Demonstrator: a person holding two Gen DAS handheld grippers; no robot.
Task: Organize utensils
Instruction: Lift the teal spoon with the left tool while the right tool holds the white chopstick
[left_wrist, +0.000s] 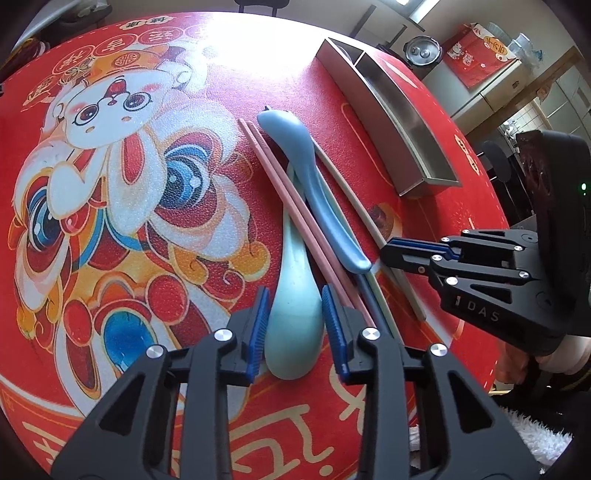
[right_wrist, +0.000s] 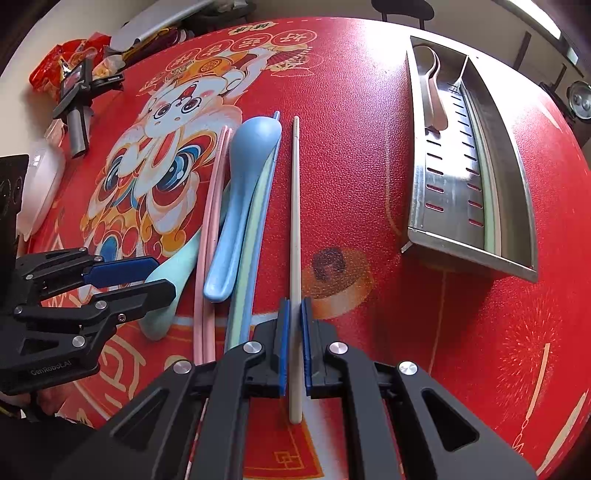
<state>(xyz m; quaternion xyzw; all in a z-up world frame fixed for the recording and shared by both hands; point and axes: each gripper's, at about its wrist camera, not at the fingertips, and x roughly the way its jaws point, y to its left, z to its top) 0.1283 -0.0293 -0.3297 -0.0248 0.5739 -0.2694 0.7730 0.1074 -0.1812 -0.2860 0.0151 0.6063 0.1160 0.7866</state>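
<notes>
On the red printed table mat, a pile of utensils lies together: a mint green spoon (left_wrist: 293, 325), a blue spoon (left_wrist: 317, 184), pink chopsticks (left_wrist: 291, 206) and blue and green chopsticks (right_wrist: 255, 236). My left gripper (left_wrist: 295, 325) is open, its pads on either side of the mint spoon's bowl. My right gripper (right_wrist: 294, 339) is shut on a cream chopstick (right_wrist: 294, 221) that lies flat on the mat, apart from the pile. The steel utensil tray (right_wrist: 517, 192) stands to the right, holding a pale spoon (right_wrist: 436, 99) and a pale green chopstick (right_wrist: 489, 206).
At the table's far left are a red snack bag (right_wrist: 55, 70), a black device (right_wrist: 77, 107) and a white container (right_wrist: 37, 184). Beyond the table's right edge are a pressure cooker (left_wrist: 423, 51) and cabinets. A white fluffy cloth (left_wrist: 535, 435) lies near the edge.
</notes>
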